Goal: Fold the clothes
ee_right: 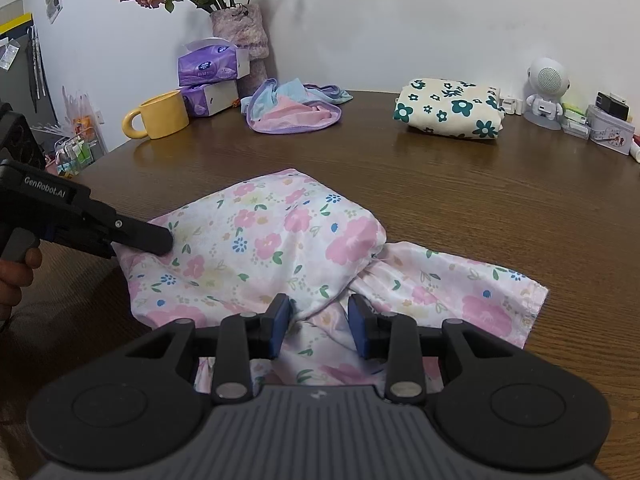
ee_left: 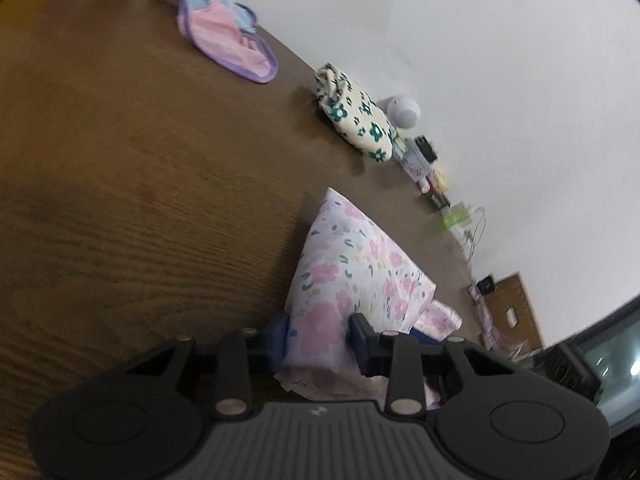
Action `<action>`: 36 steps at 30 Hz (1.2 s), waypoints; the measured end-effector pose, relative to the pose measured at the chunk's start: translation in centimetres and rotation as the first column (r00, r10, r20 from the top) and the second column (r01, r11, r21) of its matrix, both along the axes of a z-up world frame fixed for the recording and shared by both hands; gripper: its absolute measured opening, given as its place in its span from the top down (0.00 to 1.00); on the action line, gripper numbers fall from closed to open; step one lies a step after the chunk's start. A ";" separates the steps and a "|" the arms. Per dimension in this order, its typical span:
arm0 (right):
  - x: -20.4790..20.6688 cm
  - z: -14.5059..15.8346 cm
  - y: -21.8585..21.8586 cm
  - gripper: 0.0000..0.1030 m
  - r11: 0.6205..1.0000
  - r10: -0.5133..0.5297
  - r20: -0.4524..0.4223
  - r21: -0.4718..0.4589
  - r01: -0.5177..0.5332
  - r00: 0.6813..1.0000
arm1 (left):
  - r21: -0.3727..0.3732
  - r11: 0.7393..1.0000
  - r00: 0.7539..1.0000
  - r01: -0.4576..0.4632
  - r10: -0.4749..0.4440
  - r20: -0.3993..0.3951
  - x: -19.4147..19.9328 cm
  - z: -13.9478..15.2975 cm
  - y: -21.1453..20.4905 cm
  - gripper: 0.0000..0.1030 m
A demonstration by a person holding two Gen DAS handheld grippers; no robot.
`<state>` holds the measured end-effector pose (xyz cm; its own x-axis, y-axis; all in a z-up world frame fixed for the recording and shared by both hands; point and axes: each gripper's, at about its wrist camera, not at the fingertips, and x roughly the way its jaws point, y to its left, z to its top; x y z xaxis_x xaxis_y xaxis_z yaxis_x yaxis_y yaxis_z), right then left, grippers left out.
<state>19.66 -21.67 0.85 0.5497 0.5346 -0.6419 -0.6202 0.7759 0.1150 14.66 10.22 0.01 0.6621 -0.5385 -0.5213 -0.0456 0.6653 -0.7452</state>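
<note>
Your pink floral garment (ee_right: 280, 248) lies bunched at the near middle of the tabletop (ee_right: 460, 184), one flat flap trailing right to a hemmed edge (ee_right: 536, 304) that ends short of the tabletop's right side. Your left hand-held gripper (ee_left: 318, 338) is clamped on a raised fold at the garment's left edge; from the right wrist view you see it come in from the left, its black finger (ee_right: 148, 236) lying on the cloth. Your right hand-held gripper (ee_right: 318, 326) pinches a gathered ridge at the near edge, pads pressed into it.

Bare brown wood lies open beyond the garment, and also to its left and right. Along the far rim by the white wall (ee_right: 400, 20) stand a yellow mug (ee_right: 160, 114), tissue boxes (ee_right: 210, 76), a vase (ee_right: 244, 40), a pastel garment (ee_right: 296, 110), a folded green-flowered cloth (ee_right: 448, 108) and a white figurine (ee_right: 546, 88).
</note>
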 end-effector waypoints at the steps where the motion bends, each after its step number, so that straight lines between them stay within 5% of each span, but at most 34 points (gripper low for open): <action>1: 0.0 0.0 0.0 0.69 1.000 0.000 0.001 0.000 0.000 1.000 | -0.020 1.000 1.000 -0.012 0.012 -0.003 -0.1 -0.2 0.2 0.68; 11: -0.1 0.0 -0.1 0.69 1.000 -0.002 0.004 0.004 0.002 1.000 | -0.050 0.997 0.999 -0.050 0.049 -0.009 0.5 -0.3 0.7 0.68; 20: -0.2 -0.1 0.1 0.69 1.000 -0.005 0.011 0.004 0.005 1.000 | 0.149 0.989 0.995 -0.022 0.006 0.102 -0.2 2.1 -1.6 0.90; 26: -0.7 0.5 -0.1 0.67 1.000 -0.012 0.030 0.019 0.012 0.999 | 0.379 0.925 0.971 -0.023 -0.069 0.228 -1.6 5.0 -4.7 0.91; 31: -1.9 2.2 -0.8 0.55 0.999 0.014 0.097 0.033 -0.018 0.995 | 0.446 0.895 0.961 -0.023 -0.103 0.256 -2.2 5.8 -5.9 0.91; 33: -2.4 3.0 -0.7 0.30 0.997 0.072 0.138 0.003 -0.073 0.988 | 0.462 0.887 0.959 -0.017 -0.116 0.259 -2.1 5.9 -6.3 0.91; 36: -2.4 3.5 0.1 0.23 0.982 0.182 0.174 -0.076 -0.172 0.968 | 0.482 0.876 0.955 -0.009 -0.136 0.265 -2.2 6.2 -6.9 0.91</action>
<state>17.29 -21.56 4.31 0.5589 0.5974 -0.5750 -0.7545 0.6541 -0.0538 12.50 3.29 6.19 0.7920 -0.3208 -0.5194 0.1723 0.9337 -0.3139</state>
